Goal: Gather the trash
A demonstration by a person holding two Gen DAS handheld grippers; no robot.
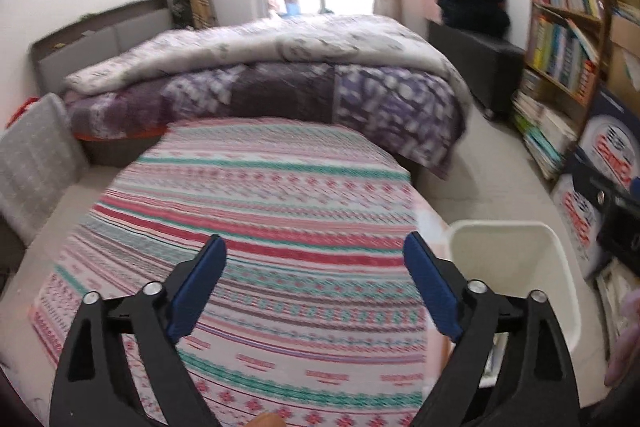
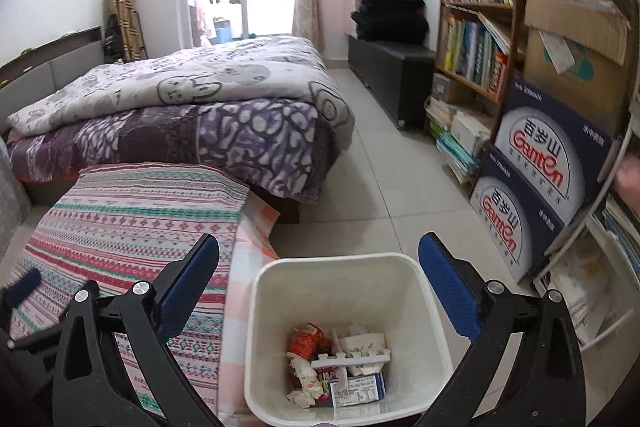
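Observation:
A white plastic bin (image 2: 428,311) stands on the floor beside the striped cloth (image 2: 132,223). Inside it lies a heap of trash (image 2: 340,363): a red wrapper, crumpled paper, small cartons and a white plastic strip. My right gripper (image 2: 320,259) hangs open above the bin with nothing between its blue pads. In the left wrist view the same bin (image 1: 516,267) shows at the lower right. My left gripper (image 1: 316,259) is open and empty over the striped cloth (image 1: 260,227). Part of the left gripper (image 2: 24,287) shows at the right wrist view's left edge.
A bed with purple and grey quilts (image 2: 192,103) lies behind the cloth. Bookshelves (image 2: 476,19) and blue printed cartons (image 2: 536,187) line the right side. A black bench (image 2: 392,71) stands by the far wall. Tiled floor (image 2: 384,183) runs between bed and shelves.

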